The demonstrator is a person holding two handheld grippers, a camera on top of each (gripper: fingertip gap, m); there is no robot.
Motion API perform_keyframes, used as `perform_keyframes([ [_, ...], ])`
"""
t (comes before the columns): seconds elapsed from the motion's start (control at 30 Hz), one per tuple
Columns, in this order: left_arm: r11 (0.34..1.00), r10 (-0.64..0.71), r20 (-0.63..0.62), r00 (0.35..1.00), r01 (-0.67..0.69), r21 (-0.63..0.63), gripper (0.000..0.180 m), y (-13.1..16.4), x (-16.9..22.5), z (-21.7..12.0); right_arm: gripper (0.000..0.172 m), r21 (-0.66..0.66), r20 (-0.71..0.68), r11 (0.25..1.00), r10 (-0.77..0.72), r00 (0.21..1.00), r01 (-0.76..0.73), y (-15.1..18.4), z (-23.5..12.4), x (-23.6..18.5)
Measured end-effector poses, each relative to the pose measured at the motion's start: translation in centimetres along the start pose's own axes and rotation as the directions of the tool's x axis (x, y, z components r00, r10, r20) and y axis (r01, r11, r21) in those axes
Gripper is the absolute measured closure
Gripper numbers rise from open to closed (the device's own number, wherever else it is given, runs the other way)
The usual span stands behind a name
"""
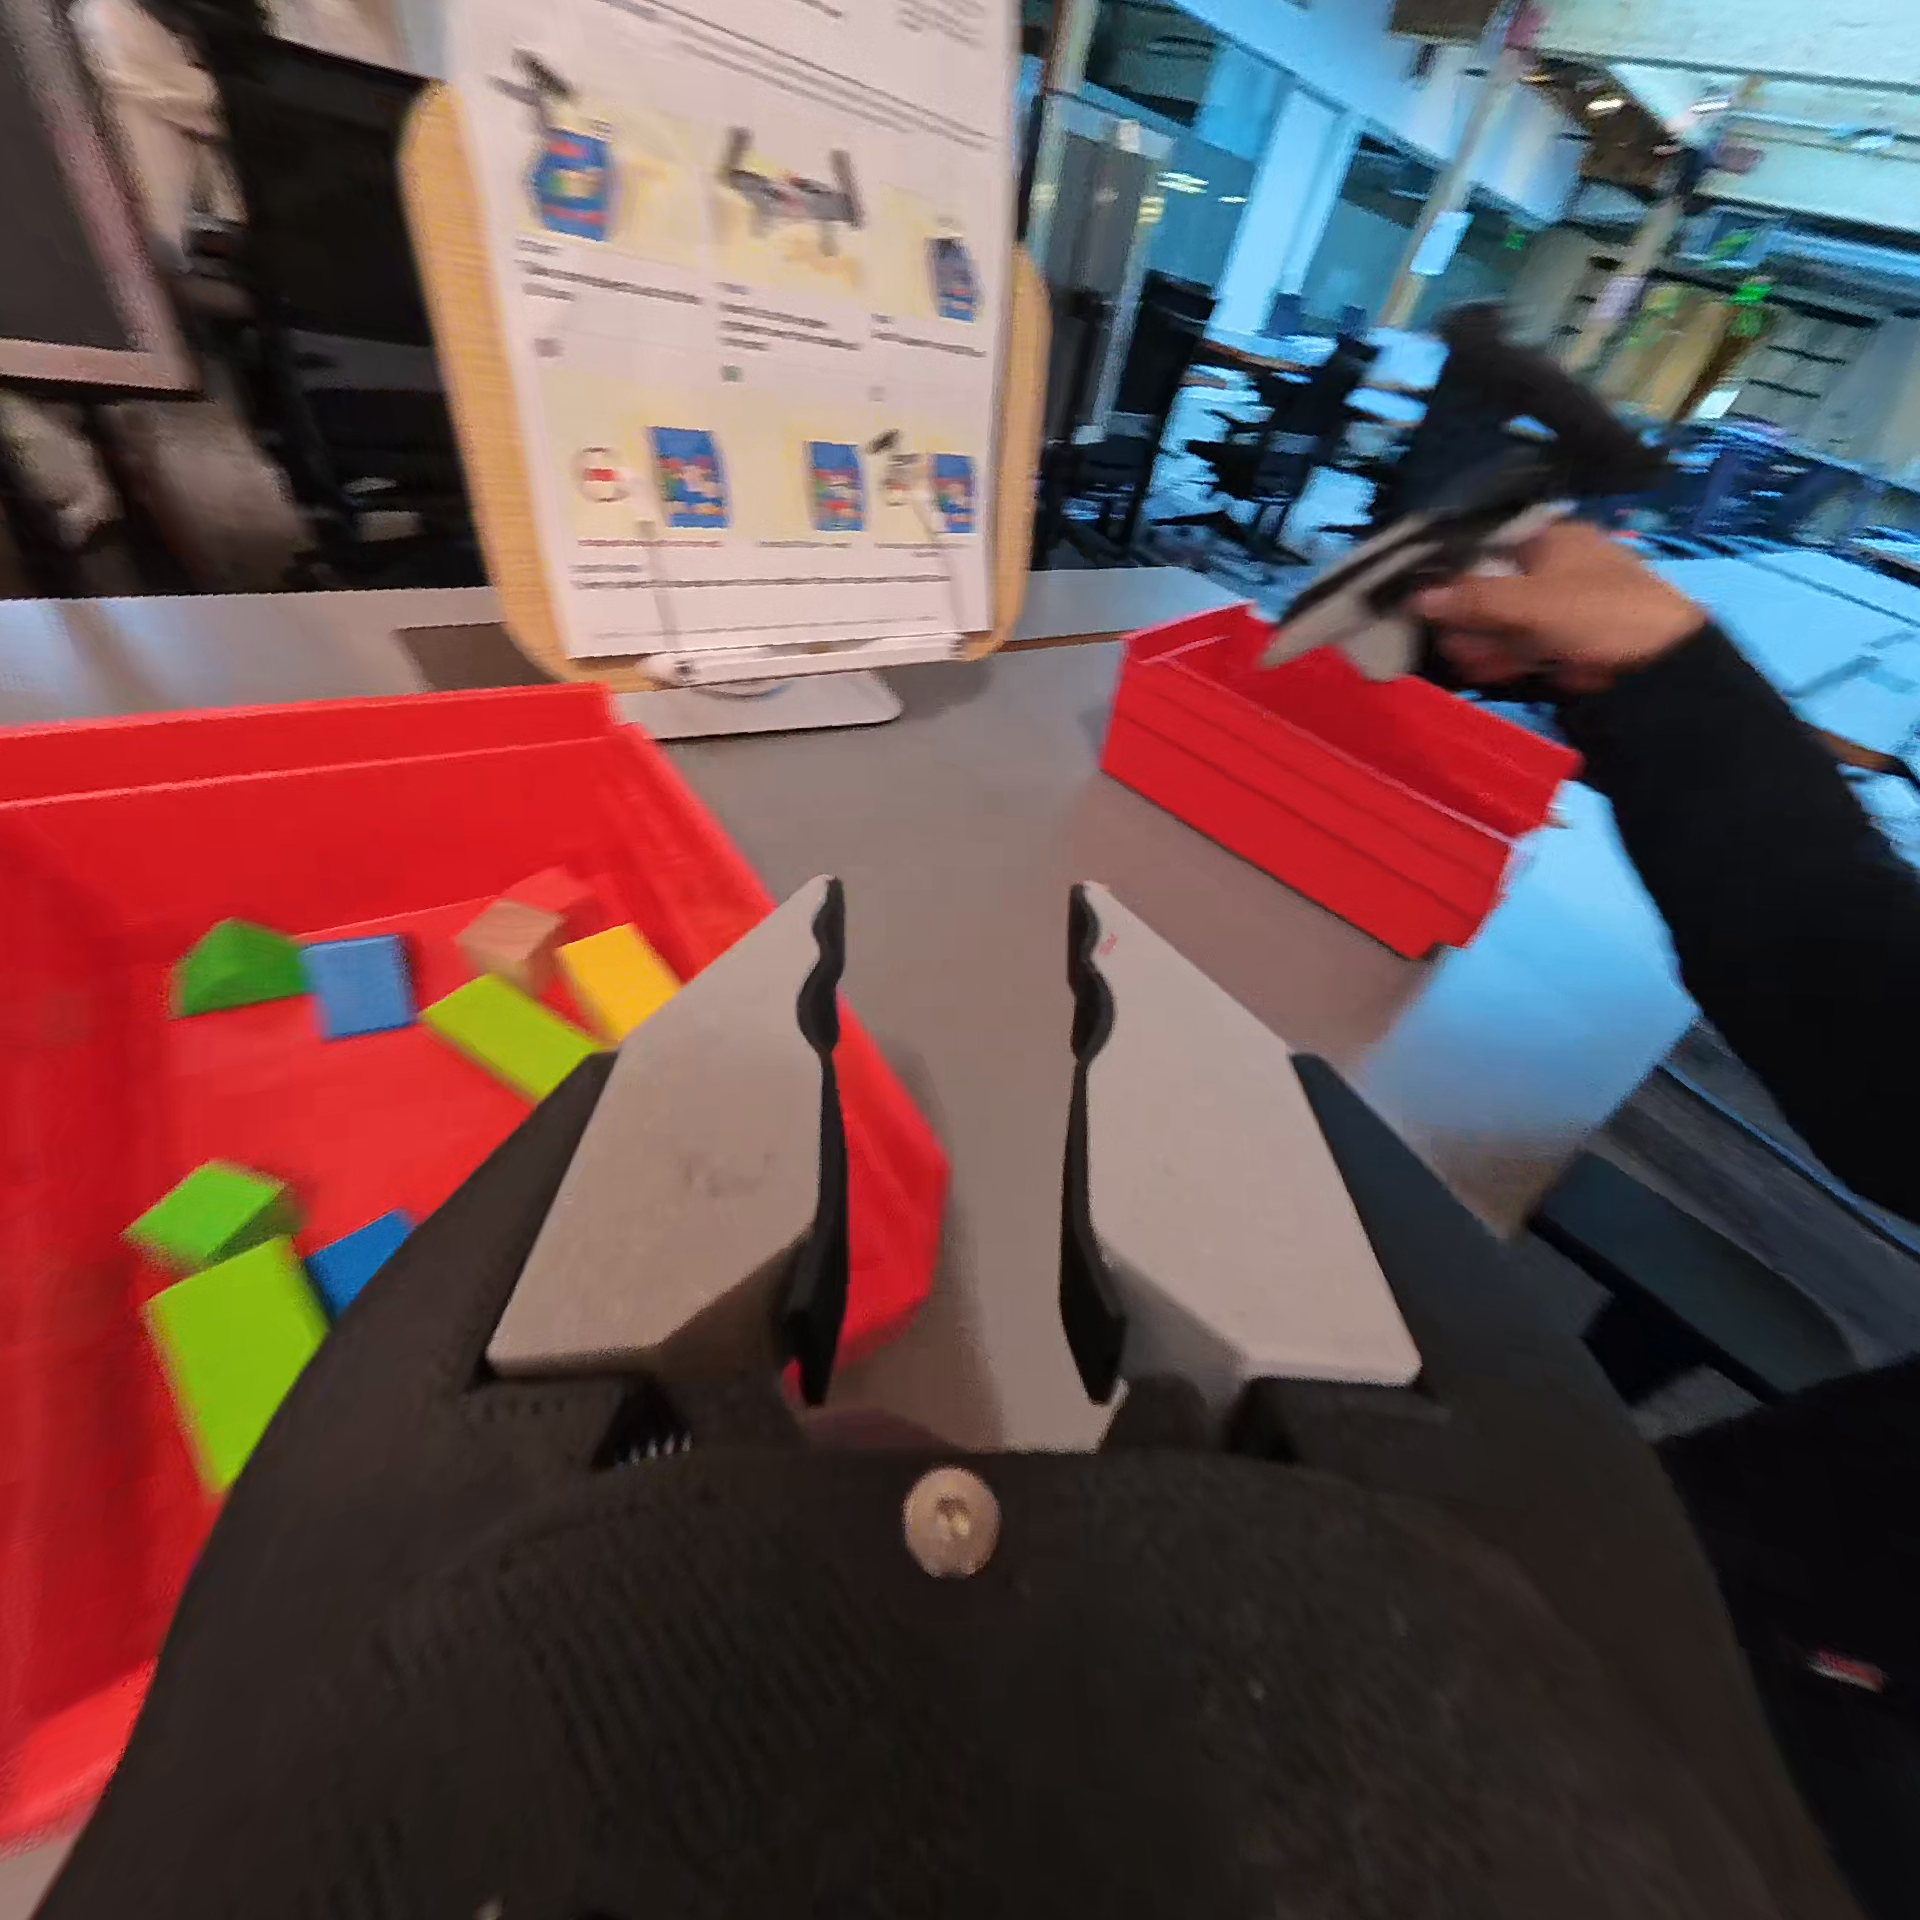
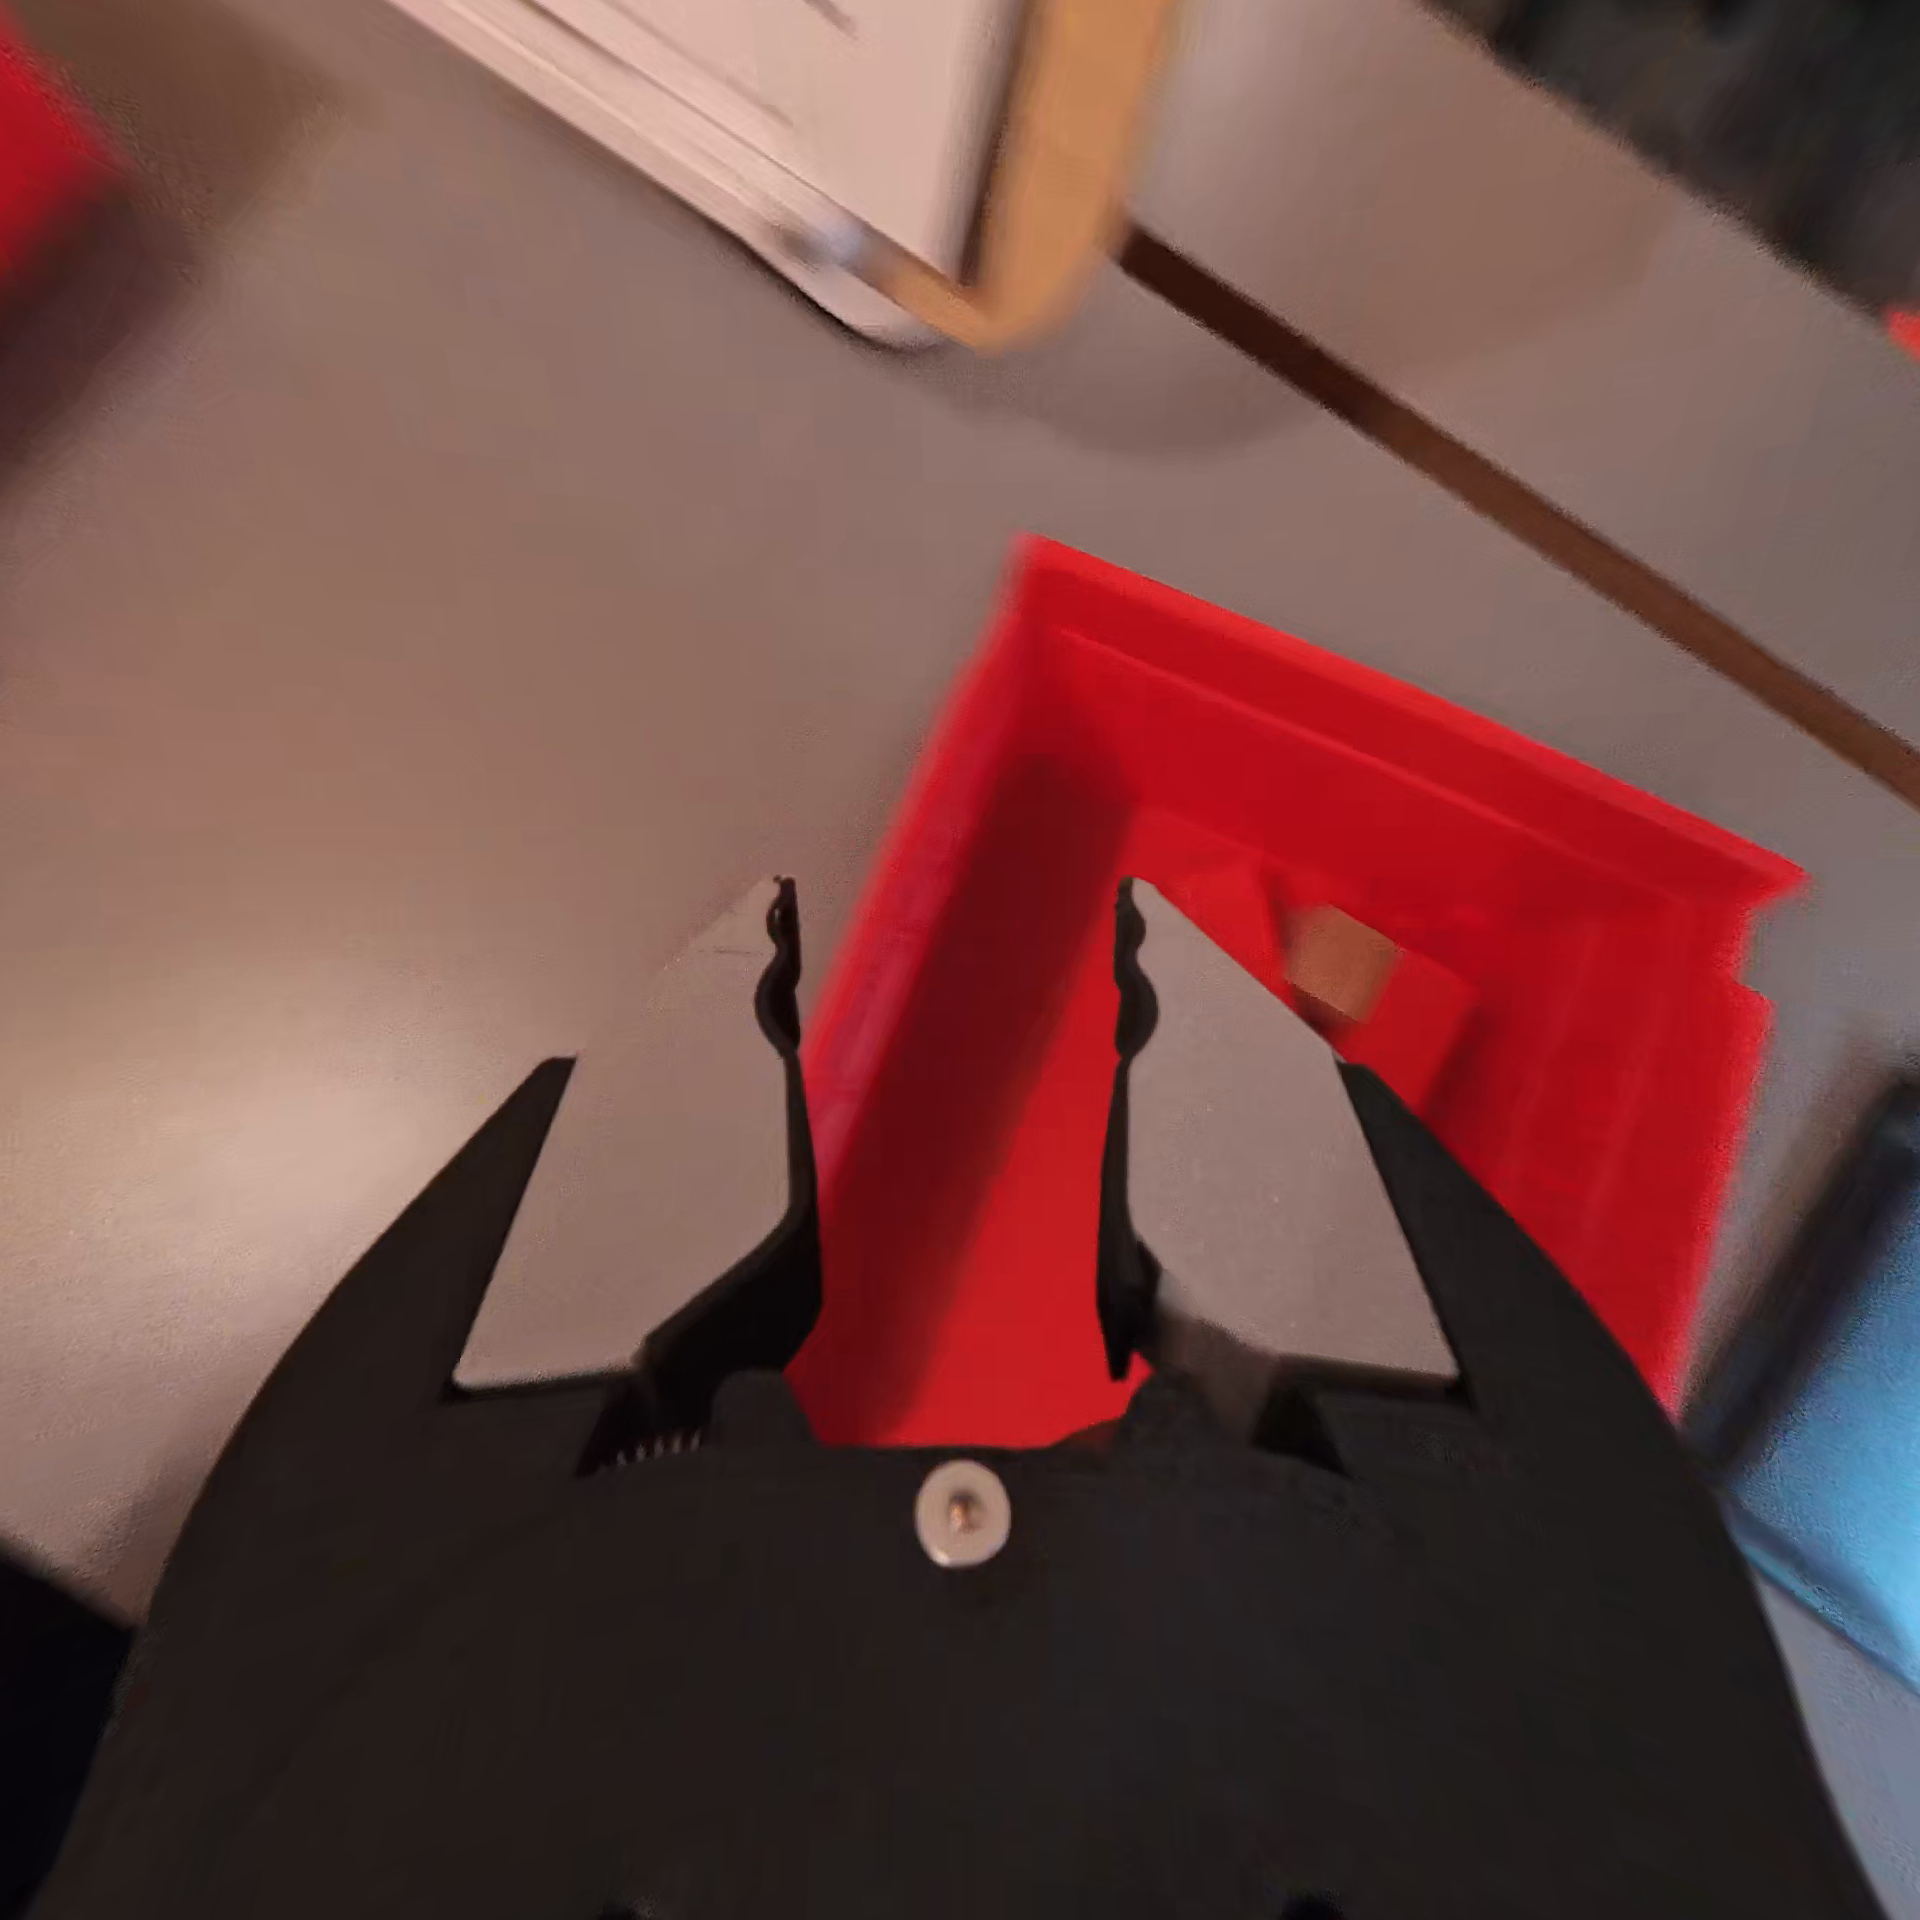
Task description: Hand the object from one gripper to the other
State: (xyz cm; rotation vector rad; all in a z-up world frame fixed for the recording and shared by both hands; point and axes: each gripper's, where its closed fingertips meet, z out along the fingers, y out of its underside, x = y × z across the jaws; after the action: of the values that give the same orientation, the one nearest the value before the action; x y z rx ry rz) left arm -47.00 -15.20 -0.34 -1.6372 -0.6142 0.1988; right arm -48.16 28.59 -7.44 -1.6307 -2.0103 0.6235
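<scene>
1. Both my hand-held grippers, left (image 1: 954, 904) and right (image 2: 954, 899), stand apart, holding nothing.
2. A red block with a wood-coloured face (image 2: 1351, 982) lies in the small red bin (image 2: 1403, 748); probably the handed-over object.
3. Risk: blur suggests fast motion; my left could clip the big bin (image 1: 312, 790) of blocks.

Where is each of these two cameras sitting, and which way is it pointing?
Left wrist view: rides the left gripper, facing forward over the grey table; open empty jaws, and the person's hand holding the right gripper.
Right wrist view: rides the right gripper, tilted down into the small red bin; open empty jaws.
Shared: that bin, the sheet stand.
</scene>
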Motion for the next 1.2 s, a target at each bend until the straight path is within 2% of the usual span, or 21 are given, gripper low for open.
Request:
perform_keyframes([
  [0.1,1.0,-0.02,0.153,0.988,0.022,-0.012,0.139,0.6,-3.9,-1.5,0.118,0.245,0.204,0.966,-0.139,0.969,0.087,-0.7,-5.3,-8.3],
  [0.17,0.998,-0.037,0.212,0.976,0.045,-0.033,0.139,1.1,-5.9,-1.9,0.119,0.345,0.288,0.932,-0.22,0.932,0.113,0.0,-7.8,-12.7],
  [0.27,0.988,-0.066,0.105,0.992,0.079,-0.129,0.146,1.2,-5.7,-0.2,0.114,0.425,0.396,0.898,-0.295,0.87,0.111,1.8,-10.1,-17.6],
  [0.3,0.979,-0.03,0.131,0.991,0.056,-0.197,0.149,1.4,-6.5,0.5,0.114,0.441,0.416,0.89,-0.318,0.852,0.117,2.3,-10.5,-18.6],
  [0.33,0.963,0.015,0.179,0.984,0.034,-0.269,0.145,1.6,-7.9,1.2,0.113,0.45,0.423,0.884,-0.334,0.843,0.124,2.7,-10.7,-19.2],
  [0.4,0.923,0.09,0.26,0.961,0.017,-0.384,0.135,1.4,-10.9,3.0,0.112,0.449,0.404,0.884,-0.334,0.852,0.134,3.3,-10.4,-19.2],
  [0.5,0.842,0.102,0.286,0.953,0.071,-0.535,0.128,2.8,-14.6,6.8,0.113,0.454,0.372,0.883,-0.309,0.875,0.119,3.6,-9.8,-18.2],
  [0.6,0.743,0.151,0.288,0.946,0.084,-0.664,0.128,6.0,-18.1,10.2,0.111,0.441,0.393,0.891,-0.297,0.87,0.105,3.9,-10.0,-17.7],
  [0.73,0.608,0.208,0.319,0.925,0.134,-0.783,0.131,10.4,-22.2,11.9,0.112,0.472,0.369,0.875,-0.304,0.878,0.104,4.5,-11.2,-16.7],
  [0.83,0.596,0.144,0.344,0.928,0.196,-0.779,0.131,11.7,-23.4,13.3,0.112,0.491,0.352,0.866,-0.298,0.887,0.096,4.7,-11.9,-15.6],
  [0.93,0.58,0.119,0.363,0.924,0.232,-0.781,0.139,12.8,-24.2,14.1,0.113,0.511,0.339,0.856,-0.284,0.897,0.078,4.4,-12.5,-14.6],
  [0.97,0.584,0.146,0.375,0.915,0.227,-0.779,0.151,12.8,-24.8,14.2,0.113,0.514,0.336,0.854,-0.281,0.899,0.075,4.3,-12.6,-14.4],
  [1.1,0.553,0.171,0.339,0.925,0.195,-0.81,0.151,12.9,-24.7,14.1,0.113,0.519,0.32,0.85,-0.288,0.903,0.087,4.4,-12.8,-14.0],
  [1.17,0.53,0.248,0.323,0.913,0.151,-0.834,0.152,12.5,-25.0,13.3,0.114,0.519,0.322,0.85,-0.287,0.902,0.085,4.4,-12.7,-14.0],
  [1.2,0.542,0.283,0.309,0.908,0.115,-0.832,0.151,11.8,-24.8,13.1,0.114,0.52,0.326,0.85,-0.287,0.901,0.083,4.5,-12.8,-14.0],
])
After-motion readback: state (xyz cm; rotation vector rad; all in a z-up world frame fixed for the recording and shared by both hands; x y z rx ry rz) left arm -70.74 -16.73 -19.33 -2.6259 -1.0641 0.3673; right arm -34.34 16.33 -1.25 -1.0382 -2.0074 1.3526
